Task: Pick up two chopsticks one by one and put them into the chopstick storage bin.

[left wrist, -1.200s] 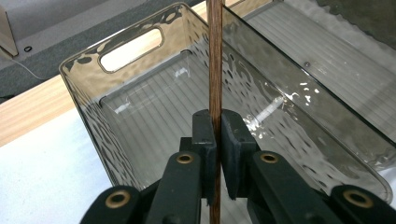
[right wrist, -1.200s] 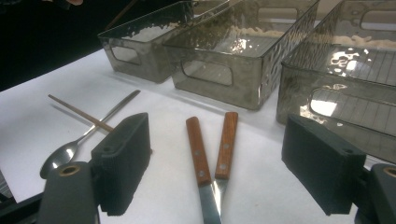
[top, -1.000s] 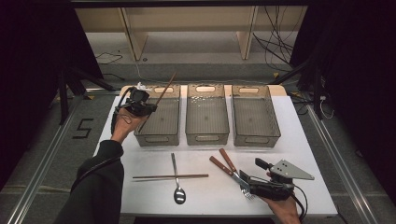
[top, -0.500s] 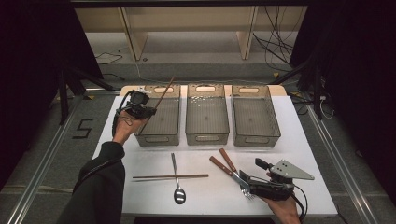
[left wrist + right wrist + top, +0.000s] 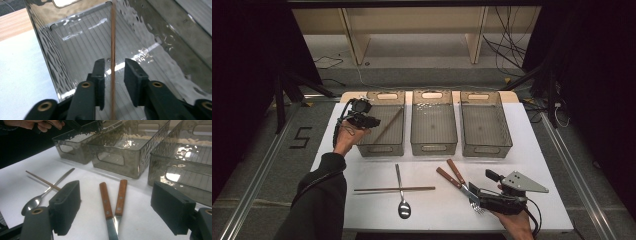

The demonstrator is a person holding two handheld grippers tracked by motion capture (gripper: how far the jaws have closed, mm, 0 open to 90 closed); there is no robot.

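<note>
desk (image 5: 557, 165): white top, carrying three bins in a row at the far side and loose cutlery at the near side.

bins: three smoked clear plastic bins side by side. left bin (image 5: 384, 145) holds the work in hand; middle bin (image 5: 433, 146) and right bin (image 5: 485, 147) look bare inside.

left claw (image 5: 374, 121): held at the left bin's near-left rim, pointing in over the bin. jaws stand slightly apart, not clamped.

right claw (image 5: 477, 199): low at the near right of the desk, jaws wide apart, holding nothing, facing two wooden-handled utensils (image 5: 113, 202) that lie just ahead of it, handles away.

chopstick, in bin (image 5: 112, 50): thin brown stick inside the left bin, running straight through the gap between the left claw's jaws and away toward the bin's far wall. long axis in line with the claw's own reach; seen from above it lies slantwise (image 5: 388, 127) across the bin. whether either pad touches it cannot be told. likely just being let go.

chopstick, on desk (image 5: 394, 189): lies crosswise near the front edge, crossed by the spoon (image 5: 402, 197). judged next for the left bin; about midway between the hands, the right claw lower and readier.
</note>
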